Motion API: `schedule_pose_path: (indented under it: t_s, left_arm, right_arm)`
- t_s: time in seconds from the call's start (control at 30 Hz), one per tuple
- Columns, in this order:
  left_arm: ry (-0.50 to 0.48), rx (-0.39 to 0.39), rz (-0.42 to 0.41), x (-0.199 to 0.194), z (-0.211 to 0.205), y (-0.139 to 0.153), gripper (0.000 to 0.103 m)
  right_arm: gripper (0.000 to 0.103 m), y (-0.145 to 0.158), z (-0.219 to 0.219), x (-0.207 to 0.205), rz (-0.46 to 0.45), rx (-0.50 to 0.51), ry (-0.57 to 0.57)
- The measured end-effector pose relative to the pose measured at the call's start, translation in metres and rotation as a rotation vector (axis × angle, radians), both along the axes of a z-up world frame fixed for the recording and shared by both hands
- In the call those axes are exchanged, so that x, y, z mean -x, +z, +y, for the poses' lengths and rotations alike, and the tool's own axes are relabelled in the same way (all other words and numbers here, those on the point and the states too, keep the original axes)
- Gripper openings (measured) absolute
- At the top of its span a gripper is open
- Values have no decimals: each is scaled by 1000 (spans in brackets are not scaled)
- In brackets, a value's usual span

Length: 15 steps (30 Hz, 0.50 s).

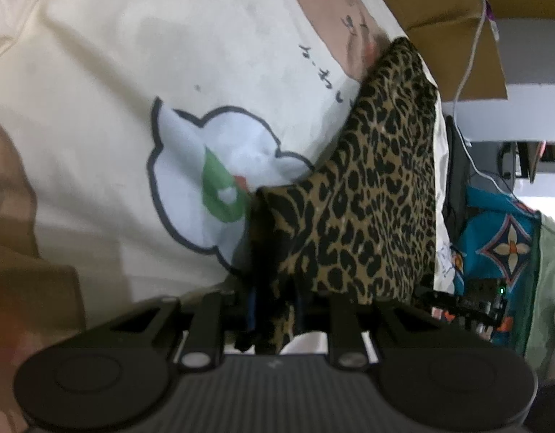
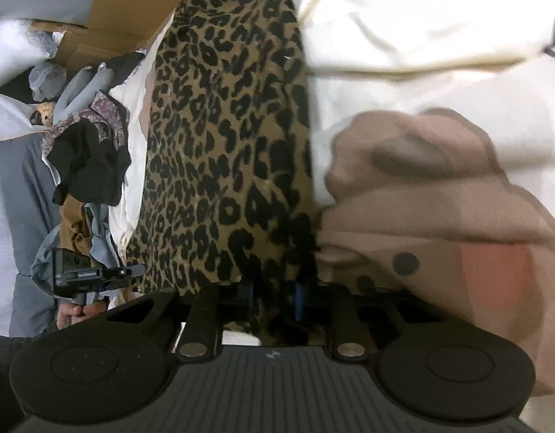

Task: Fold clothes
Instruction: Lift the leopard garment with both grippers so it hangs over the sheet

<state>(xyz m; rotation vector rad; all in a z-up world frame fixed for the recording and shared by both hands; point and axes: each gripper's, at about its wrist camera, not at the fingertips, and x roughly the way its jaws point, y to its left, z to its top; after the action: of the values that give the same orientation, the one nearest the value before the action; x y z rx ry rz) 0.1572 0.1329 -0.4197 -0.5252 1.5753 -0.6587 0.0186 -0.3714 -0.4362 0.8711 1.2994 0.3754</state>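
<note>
Leopard-print cloth (image 1: 367,195) edge pinched by left gripper (image 1: 273,310), right gripper (image 2: 273,299)

Both grippers clamped, angled downward

The left gripper (image 1: 273,310) has its jaws drawn close, pinching leopard-print cloth (image 1: 367,198) between its fingers. The right gripper (image 2: 275,299) grips the same cloth likewise. In the right wrist view, a hand (image 2: 75,312) holds the left gripper's handle at far left.
</note>
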Motion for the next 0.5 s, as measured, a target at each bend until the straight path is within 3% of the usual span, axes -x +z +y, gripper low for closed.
schedule_pose_path:
  t_s: [0.1,0.5]
  left_arm:
    - [-5,-15,-8,-1,-3,-1,12]
    - [-63,-24,-77,10,3,58,7]
  right_arm:
    - [5,1,1,0,-7,4,3]
    - [4,36,-7,-2,-77,-54,91]
